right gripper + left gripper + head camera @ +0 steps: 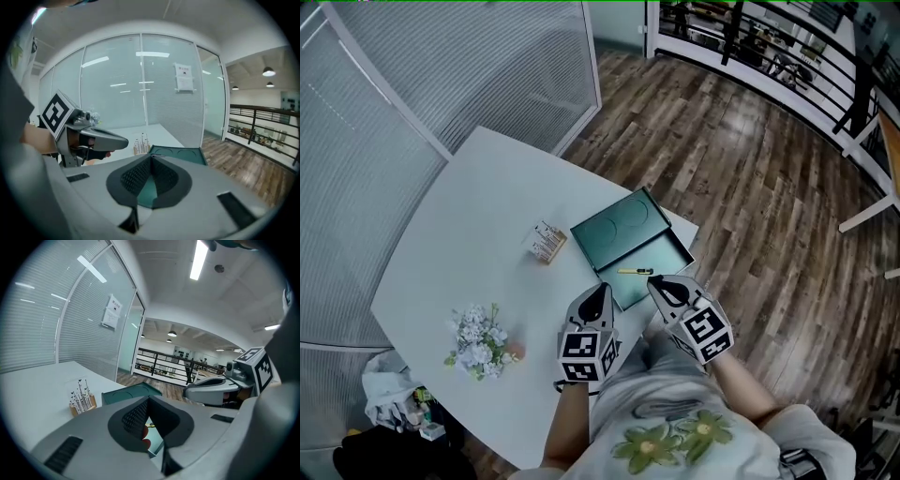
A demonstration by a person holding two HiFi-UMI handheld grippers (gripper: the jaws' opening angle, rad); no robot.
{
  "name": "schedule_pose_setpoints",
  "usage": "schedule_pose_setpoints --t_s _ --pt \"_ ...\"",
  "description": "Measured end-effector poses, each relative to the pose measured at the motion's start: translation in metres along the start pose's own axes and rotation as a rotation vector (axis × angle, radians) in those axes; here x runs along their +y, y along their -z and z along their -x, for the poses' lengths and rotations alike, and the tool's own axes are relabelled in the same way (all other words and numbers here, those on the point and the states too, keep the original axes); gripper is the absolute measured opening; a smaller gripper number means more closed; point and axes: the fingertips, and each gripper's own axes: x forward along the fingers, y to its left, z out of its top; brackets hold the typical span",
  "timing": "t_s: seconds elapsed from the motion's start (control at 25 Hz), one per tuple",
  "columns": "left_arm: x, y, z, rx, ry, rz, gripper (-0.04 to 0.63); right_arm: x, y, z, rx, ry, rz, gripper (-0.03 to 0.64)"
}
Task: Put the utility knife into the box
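On the white table [469,234] we see, from the left, a flower bunch [478,342], a small wooden stand [547,242] and the left gripper [601,290], its jaws closed on nothing. The yellow utility knife [636,272] lies inside the open green box [661,251], just ahead of the right gripper [657,282], whose jaws also meet, empty.

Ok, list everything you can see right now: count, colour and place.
table: one, white, on wood floor
box: one, green, open, table's near right
utility knife: one, yellow, inside the box
card stand: one, wooden, left of the box
flower bunch: one, pale, table's near left
bag: one, white, floor beside the table
left gripper: one, grey, jaws shut, empty, beside the box
right gripper: one, grey, jaws shut, empty, over the box's edge
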Motion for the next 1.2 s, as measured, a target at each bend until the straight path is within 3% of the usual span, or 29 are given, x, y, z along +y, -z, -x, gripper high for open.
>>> schedule_pose_setpoints --t_s 0.2,1.2 --pt "-0.007 -0.004 0.001 -0.013 0.014 -0.004 0.002 0.006 -0.005 0.013 -0.081 0.02 -0.065 0.0" --pt "-0.011 -0.005 -0.003 -0.021 0.025 0.012 0.002 0.003 -0.006 0.014 -0.062 0.017 -0.044 -0.002"
